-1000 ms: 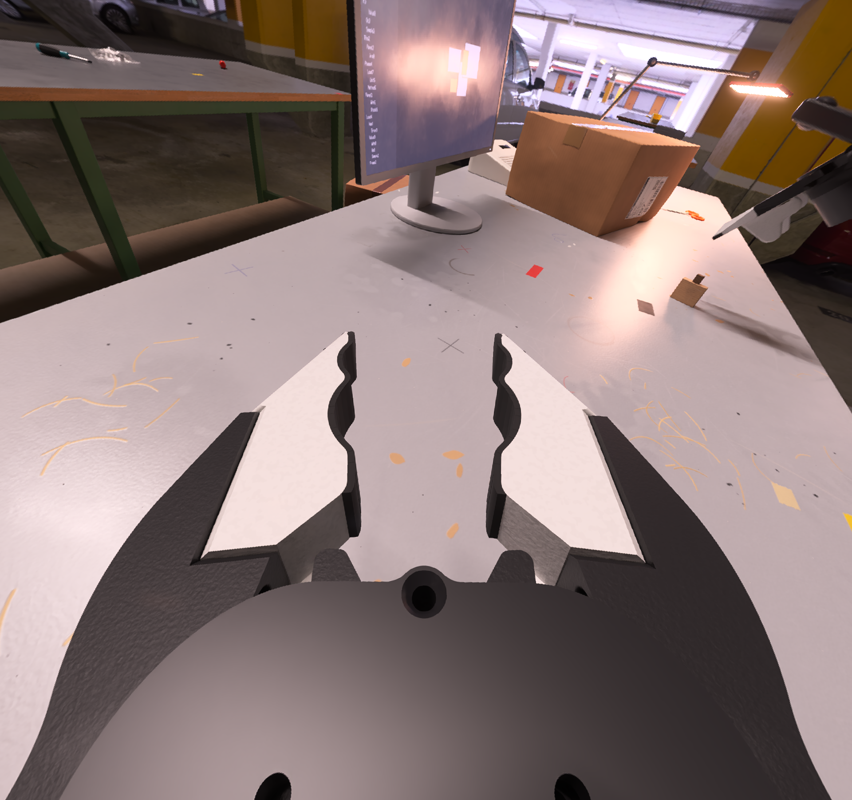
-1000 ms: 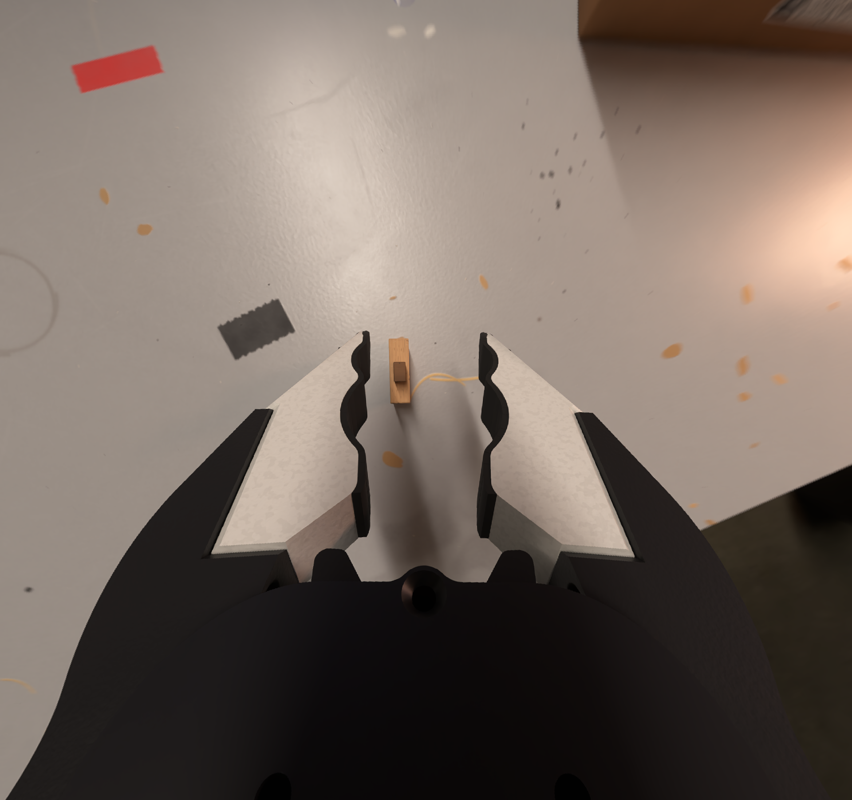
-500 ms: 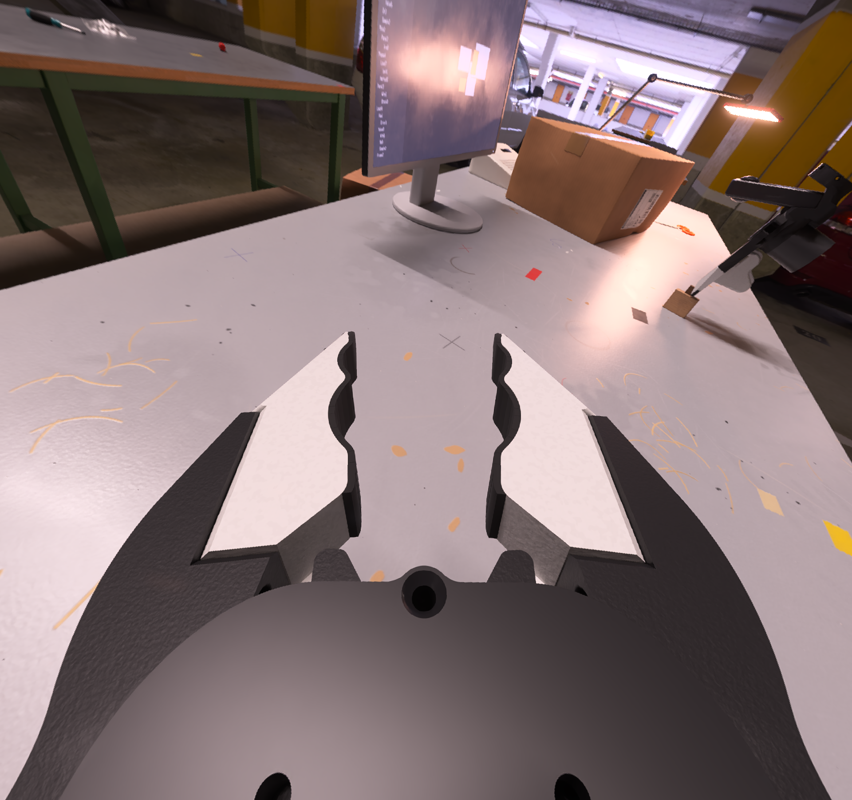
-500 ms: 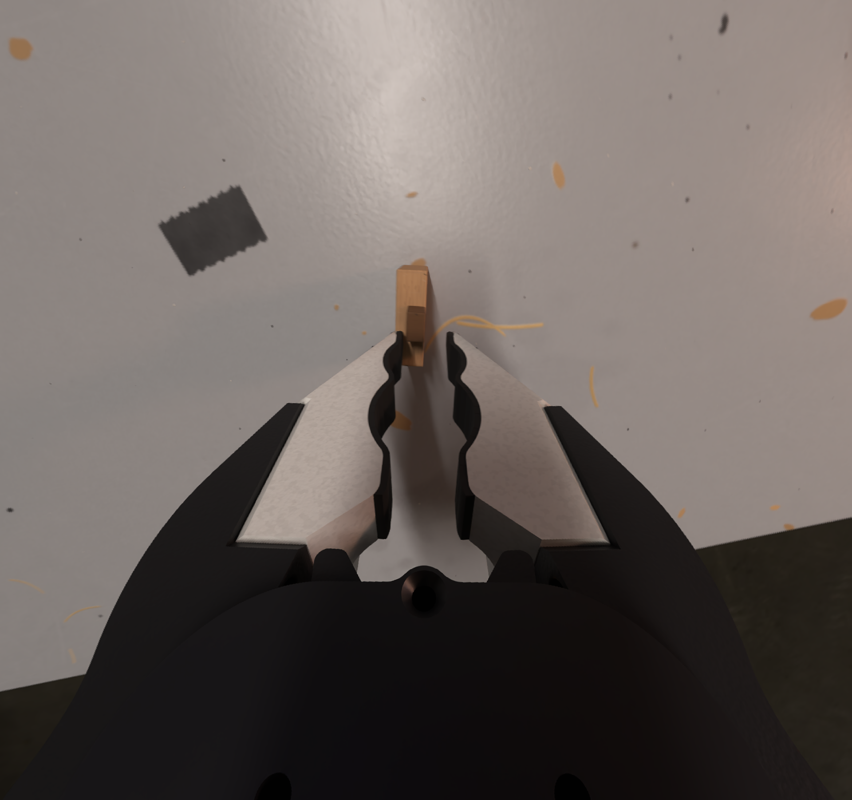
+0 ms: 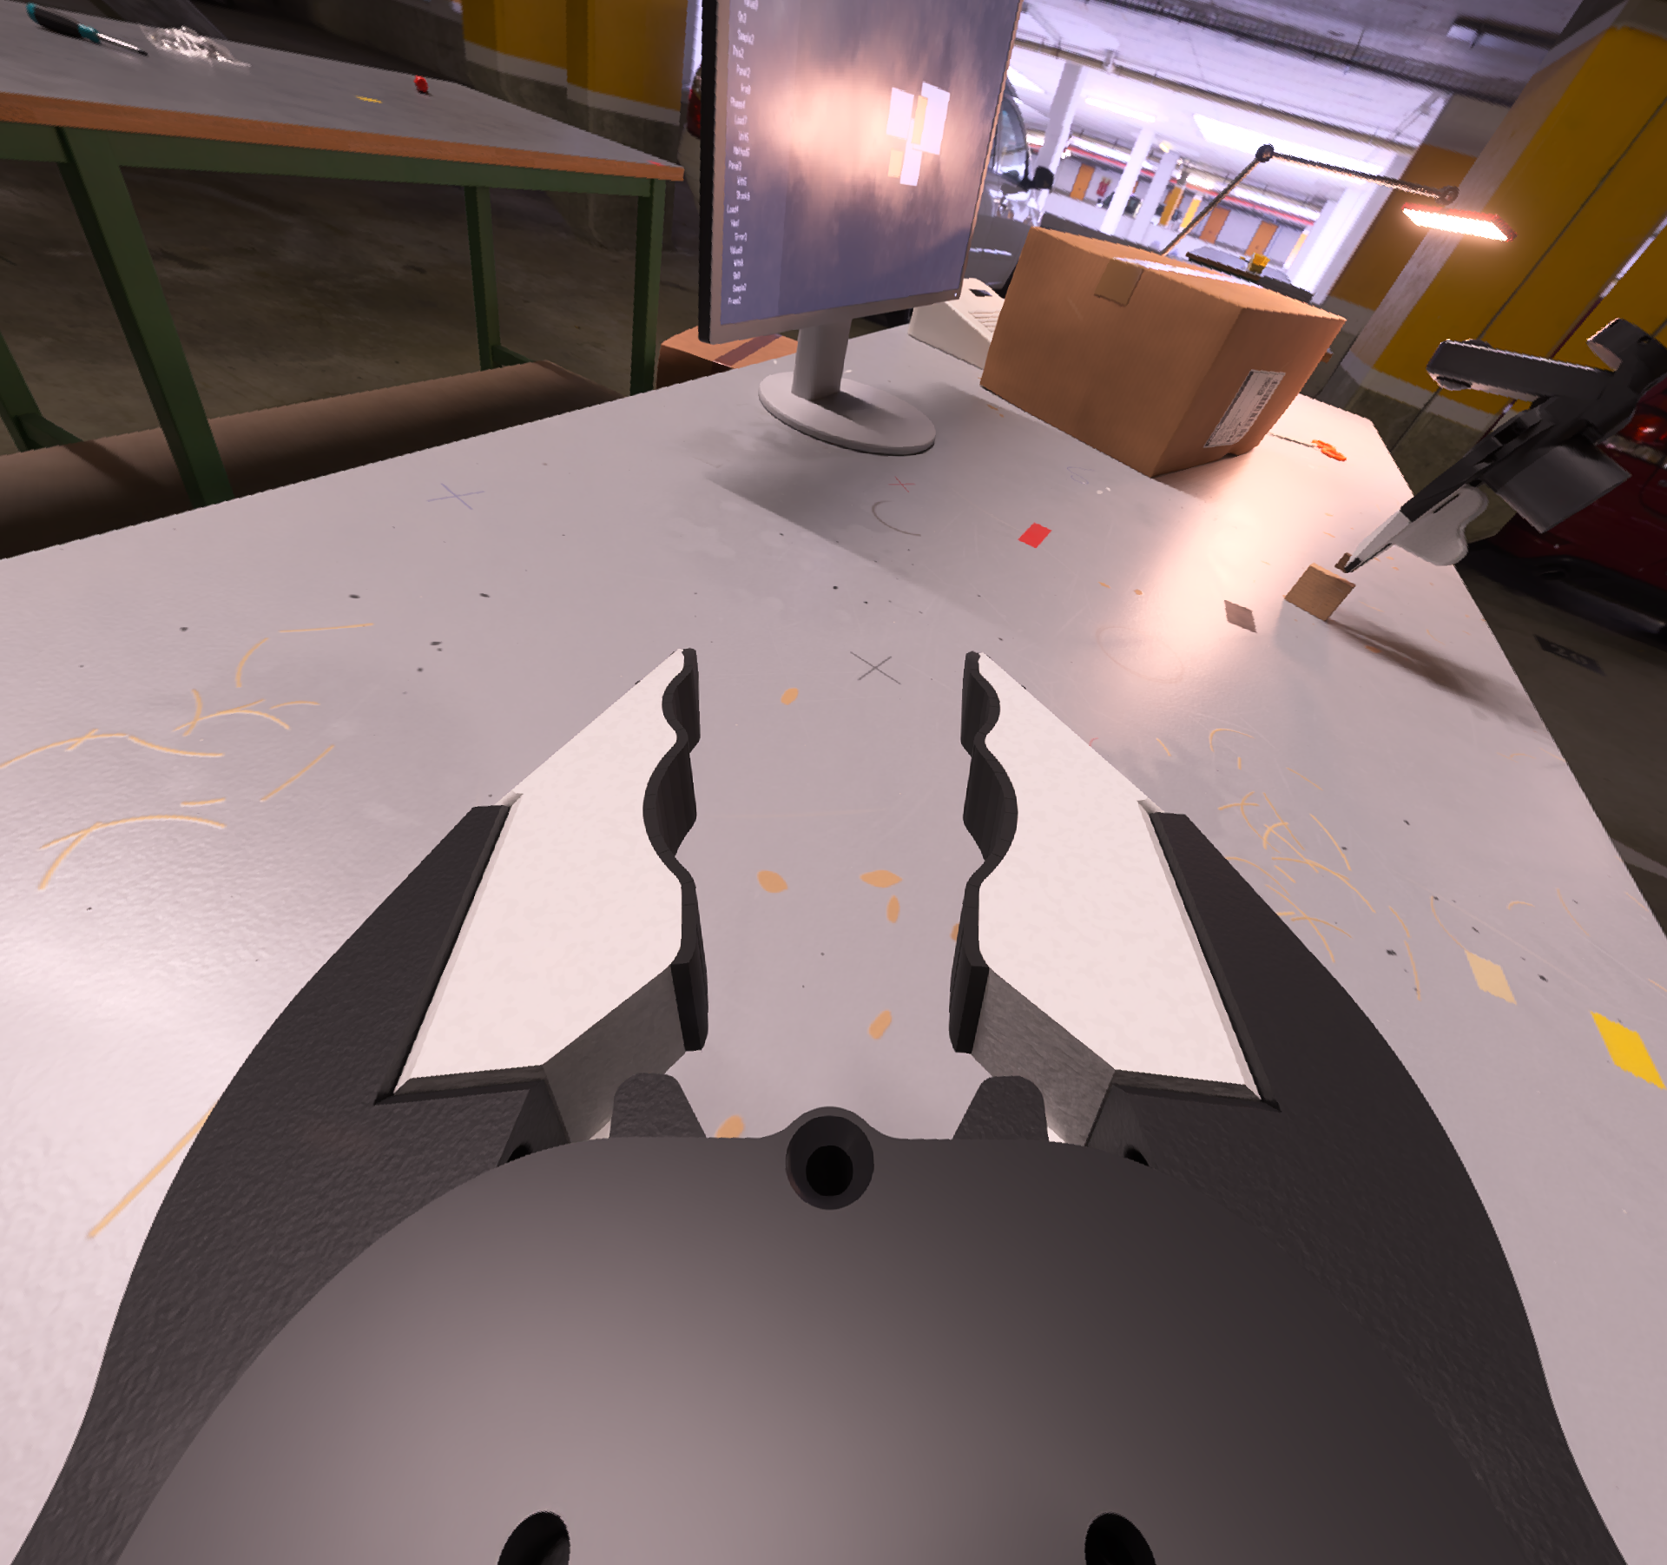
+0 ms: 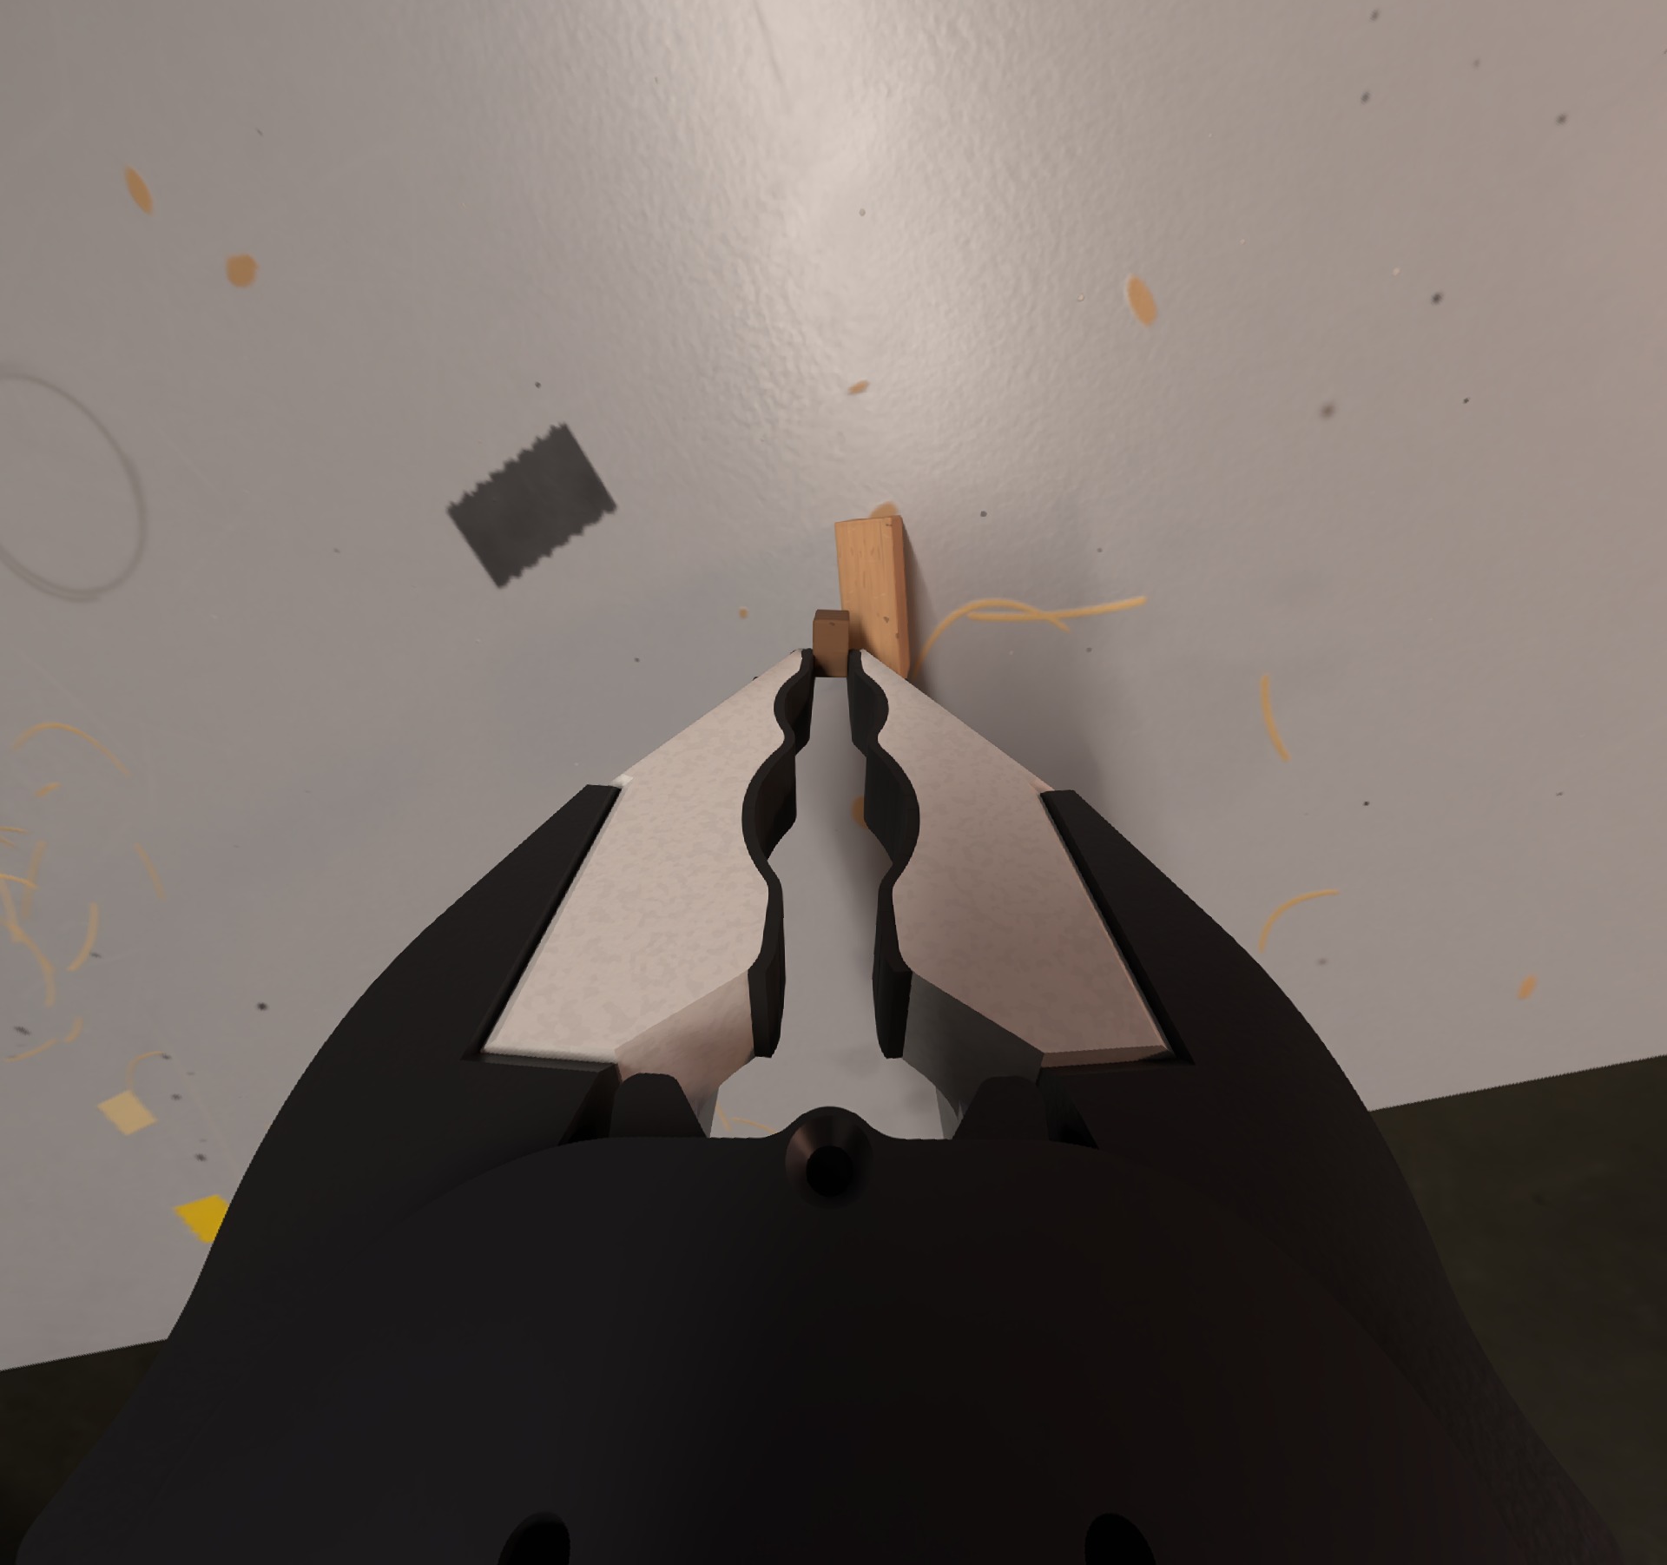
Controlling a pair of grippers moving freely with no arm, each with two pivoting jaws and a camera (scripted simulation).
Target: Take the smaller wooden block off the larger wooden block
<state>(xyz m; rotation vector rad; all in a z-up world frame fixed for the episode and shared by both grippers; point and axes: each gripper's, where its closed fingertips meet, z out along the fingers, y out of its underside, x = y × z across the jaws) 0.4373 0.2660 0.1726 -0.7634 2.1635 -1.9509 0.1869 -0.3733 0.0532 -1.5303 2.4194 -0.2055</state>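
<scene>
Right gripper [image 6: 832,664], centre of the right wrist frame, is clamped on the smaller wooden block [image 6: 831,639] at its fingertips. The larger wooden block [image 6: 872,592] lies just upper right of it on the table [image 6: 992,168]; whether they touch cannot be told. Advised: lift straight, keep the pinch firm, set down well apart. Left gripper [image 5: 830,673] stands spread, holding nothing. The cardboard box [image 5: 1146,349], upper right, is sealed; contents unseen.
</scene>
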